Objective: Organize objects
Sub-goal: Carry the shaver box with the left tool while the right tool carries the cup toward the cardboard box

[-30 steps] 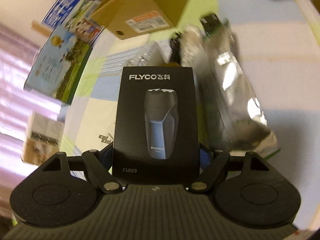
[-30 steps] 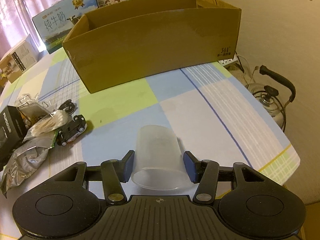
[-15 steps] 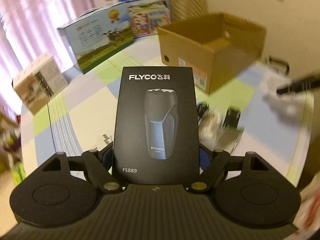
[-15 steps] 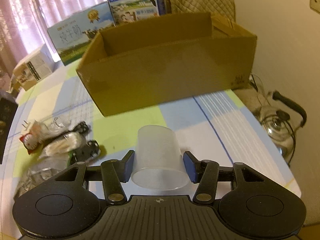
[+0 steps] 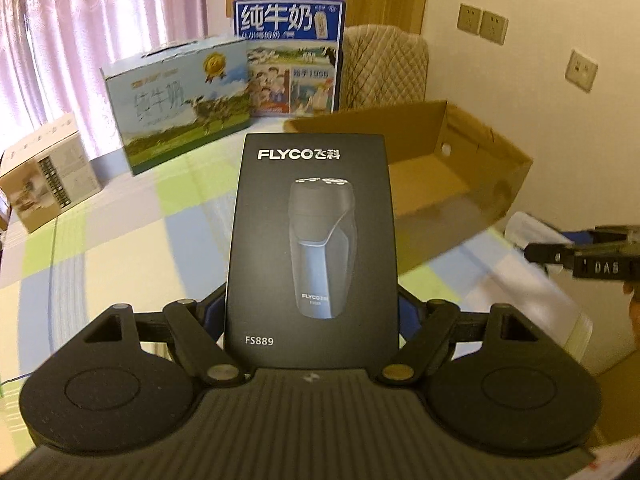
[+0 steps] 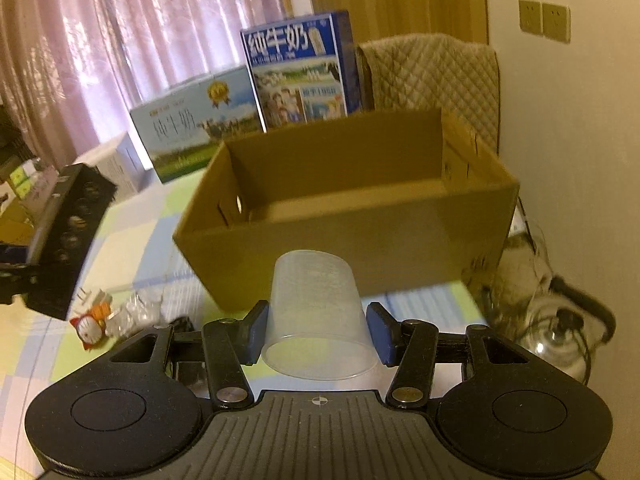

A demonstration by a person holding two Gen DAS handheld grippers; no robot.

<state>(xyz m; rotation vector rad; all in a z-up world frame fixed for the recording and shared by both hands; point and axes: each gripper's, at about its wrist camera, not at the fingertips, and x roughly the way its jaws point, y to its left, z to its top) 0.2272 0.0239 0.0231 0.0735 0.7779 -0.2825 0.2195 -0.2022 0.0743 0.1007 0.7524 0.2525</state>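
Left wrist view: the left gripper (image 5: 312, 312) is clamped on a black shaver box (image 5: 312, 240) marked FLYCO FS889, which stands upright at frame centre with its printed face toward the camera. Behind it, in the upper right of the frame, an open cardboard box (image 5: 460, 168) rests on the checked tablecloth (image 5: 100, 248). At the right edge a dark part of the right gripper (image 5: 580, 256) enters the frame; it is blurred, so little detail can be read.

Right wrist view: the right gripper (image 6: 318, 324) grips a translucent plastic cup (image 6: 318, 312) between its blue pads (image 6: 256, 328), the cup lying on its side with its mouth toward the camera. The cardboard box (image 6: 348, 236) fills mid-frame directly beyond the cup, its top open and its interior apparently bare. The shaver box (image 6: 68, 236) appears at the left edge, tilted and above the table. At lower left, small items lie on the cloth, among them a cat-faced toy (image 6: 90, 326) and a clear wrapper (image 6: 136, 308). Two milk cartons (image 6: 300, 72) stand behind the cardboard box, and a kettle (image 6: 560, 332) sits at lower right.
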